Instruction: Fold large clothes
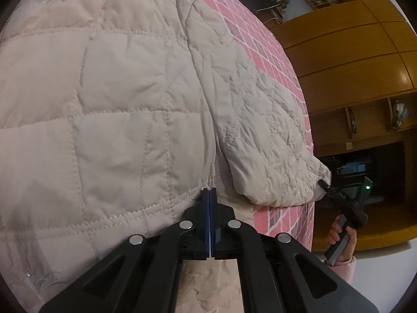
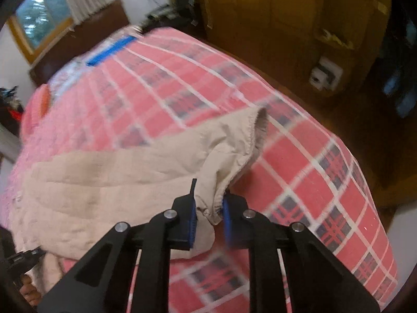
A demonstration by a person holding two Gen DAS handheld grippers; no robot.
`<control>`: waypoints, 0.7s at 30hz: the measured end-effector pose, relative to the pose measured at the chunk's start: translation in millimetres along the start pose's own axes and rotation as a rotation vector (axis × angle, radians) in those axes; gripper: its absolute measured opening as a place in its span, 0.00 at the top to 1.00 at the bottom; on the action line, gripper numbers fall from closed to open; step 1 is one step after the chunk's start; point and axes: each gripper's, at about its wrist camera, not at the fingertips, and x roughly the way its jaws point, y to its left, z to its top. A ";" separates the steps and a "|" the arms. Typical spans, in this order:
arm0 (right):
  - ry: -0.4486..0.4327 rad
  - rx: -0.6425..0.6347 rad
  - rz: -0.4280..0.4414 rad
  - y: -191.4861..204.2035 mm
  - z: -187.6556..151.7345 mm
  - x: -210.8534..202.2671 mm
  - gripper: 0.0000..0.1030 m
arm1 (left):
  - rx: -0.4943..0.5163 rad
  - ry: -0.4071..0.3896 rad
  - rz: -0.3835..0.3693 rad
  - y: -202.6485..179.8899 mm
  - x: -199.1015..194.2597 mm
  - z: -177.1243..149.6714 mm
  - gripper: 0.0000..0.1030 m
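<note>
Pink plaid bedding (image 2: 299,161) covers a bed that fills both views, with wooden cabinets (image 1: 346,52) along the right of the left wrist view and a window (image 2: 39,13) at the upper left of the right wrist view. Spread across the bed lies a beige quilted jacket (image 1: 109,99), its body filling the left and centre of the left wrist view and one sleeve (image 1: 260,130) running down toward the lower right.

At the bottom centre of that view, the left gripper (image 1: 209,195) has its fingers pressed together on the jacket's stitched hem. The right gripper (image 2: 208,208) holds the gathered sleeve cuff (image 2: 211,206) between its blue-padded fingers, which are clamped on the bunched fabric. In the left wrist view, a hand (image 1: 341,237) in a pink cuff grips the right gripper's handle at the lower right. The right wrist view is blurred.
</note>
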 end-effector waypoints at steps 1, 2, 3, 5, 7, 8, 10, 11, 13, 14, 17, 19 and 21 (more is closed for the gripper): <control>-0.017 -0.014 0.021 7.6 -0.2 -8.2 0.85 | 0.005 -0.004 -0.001 -0.9 -2.5 -0.8 1.00; -0.034 -0.034 0.040 17.2 0.5 -16.2 0.85 | 0.011 -0.009 -0.003 -2.2 -6.1 -2.7 1.00; -0.054 -0.065 0.061 31.9 0.1 -26.0 0.85 | 0.019 -0.016 0.000 -3.1 -9.0 -3.1 1.00; -0.069 -0.110 0.099 53.8 0.7 -35.9 0.85 | 0.025 -0.024 -0.001 -2.5 -14.4 -3.9 1.00; -0.072 -0.170 0.155 83.7 -4.8 -43.4 0.85 | 0.028 -0.037 -0.006 -1.3 -21.5 -5.0 1.00; -0.070 -0.194 0.180 96.7 -7.7 -44.6 0.85 | 0.033 -0.044 0.001 -1.3 -24.5 -4.9 1.00; -0.057 -0.255 0.241 127.1 -19.2 -46.0 0.85 | 0.043 -0.061 0.011 -2.5 -31.2 -4.4 1.00; -0.046 -0.284 0.273 143.2 -25.5 -44.8 0.86 | 0.042 -0.065 0.012 -2.8 -32.2 -4.5 1.00; -0.027 -0.337 0.321 174.8 -36.8 -40.8 0.86 | 0.036 -0.073 0.000 -0.7 -38.8 -4.0 1.00; -0.018 -0.358 0.337 187.0 -41.4 -39.0 0.86 | 0.036 -0.077 -0.004 0.2 -41.5 -4.3 1.00; 0.009 -0.425 0.358 221.6 -55.2 -26.6 0.86 | 0.031 -0.081 -0.017 -0.6 -44.4 -2.2 1.00; 0.027 -0.454 0.360 240.4 -63.3 -17.3 0.86 | 0.016 -0.079 -0.038 1.2 -45.4 -0.6 1.00; 0.056 -0.480 0.368 256.4 -70.2 -4.2 0.86 | 0.005 -0.085 -0.059 2.8 -48.7 1.2 1.00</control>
